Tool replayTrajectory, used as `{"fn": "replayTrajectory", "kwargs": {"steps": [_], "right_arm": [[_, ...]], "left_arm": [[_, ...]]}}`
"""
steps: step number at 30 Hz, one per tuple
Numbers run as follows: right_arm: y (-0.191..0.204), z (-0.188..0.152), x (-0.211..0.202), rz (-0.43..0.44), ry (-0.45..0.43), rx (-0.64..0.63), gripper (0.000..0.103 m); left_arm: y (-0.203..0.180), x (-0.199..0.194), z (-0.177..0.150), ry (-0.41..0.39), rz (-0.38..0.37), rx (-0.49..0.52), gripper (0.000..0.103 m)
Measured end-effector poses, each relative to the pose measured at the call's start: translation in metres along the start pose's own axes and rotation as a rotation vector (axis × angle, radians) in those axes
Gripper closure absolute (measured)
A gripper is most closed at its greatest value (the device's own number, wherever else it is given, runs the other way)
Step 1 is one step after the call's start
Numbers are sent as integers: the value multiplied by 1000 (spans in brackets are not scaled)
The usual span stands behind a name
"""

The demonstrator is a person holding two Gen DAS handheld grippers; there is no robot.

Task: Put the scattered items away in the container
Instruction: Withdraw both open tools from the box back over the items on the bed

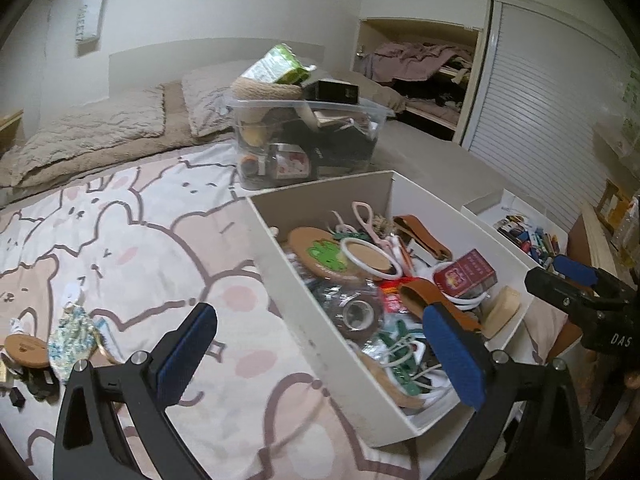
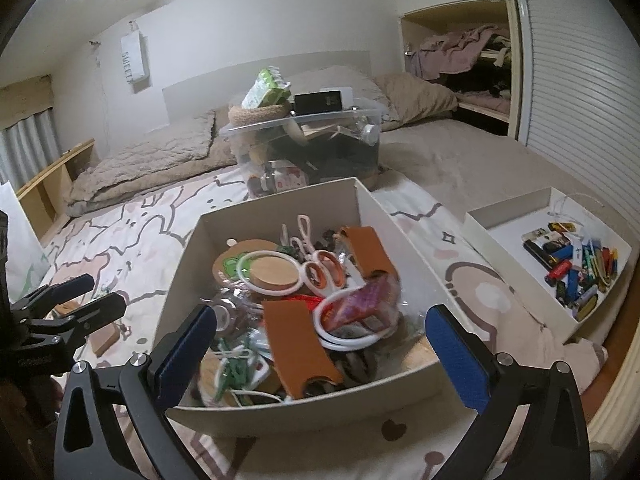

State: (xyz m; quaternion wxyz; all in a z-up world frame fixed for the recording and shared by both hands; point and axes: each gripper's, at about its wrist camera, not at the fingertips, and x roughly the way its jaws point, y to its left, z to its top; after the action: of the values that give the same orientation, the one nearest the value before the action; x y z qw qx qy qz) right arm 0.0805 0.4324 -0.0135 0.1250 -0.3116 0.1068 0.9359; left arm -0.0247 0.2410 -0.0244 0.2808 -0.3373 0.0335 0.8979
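Observation:
A white cardboard box sits on the bed, heaped with small things: brown leather pieces, a wooden disc in a white ring, pink scissors, green clips and a red packet. My left gripper is open and empty, straddling the box's near left wall. My right gripper is open and empty over the box's near edge; the red packet beneath it looks blurred. Left on the bed lie a floral pouch, a round wooden piece and small dark bits. Each gripper shows in the other's view: right gripper, left gripper.
A clear plastic bin full of items stands behind the box. A shallow white tray with several lighters lies to the right. A wooden block rests on the patterned bedspread. Pillows and an open closet are at the back.

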Motion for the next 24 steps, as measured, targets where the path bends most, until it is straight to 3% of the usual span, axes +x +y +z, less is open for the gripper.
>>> {"fn": "replayTrajectory", "kwargs": {"steps": [8,24], "right_arm": [[41,9,10,35,-1,-54,0],[136,16,34,151,7,-130,0]], "left_arm": [[39,-16,3,-29,44,-42,0],[141,-62,-9,-67,210,-133,0]]}}
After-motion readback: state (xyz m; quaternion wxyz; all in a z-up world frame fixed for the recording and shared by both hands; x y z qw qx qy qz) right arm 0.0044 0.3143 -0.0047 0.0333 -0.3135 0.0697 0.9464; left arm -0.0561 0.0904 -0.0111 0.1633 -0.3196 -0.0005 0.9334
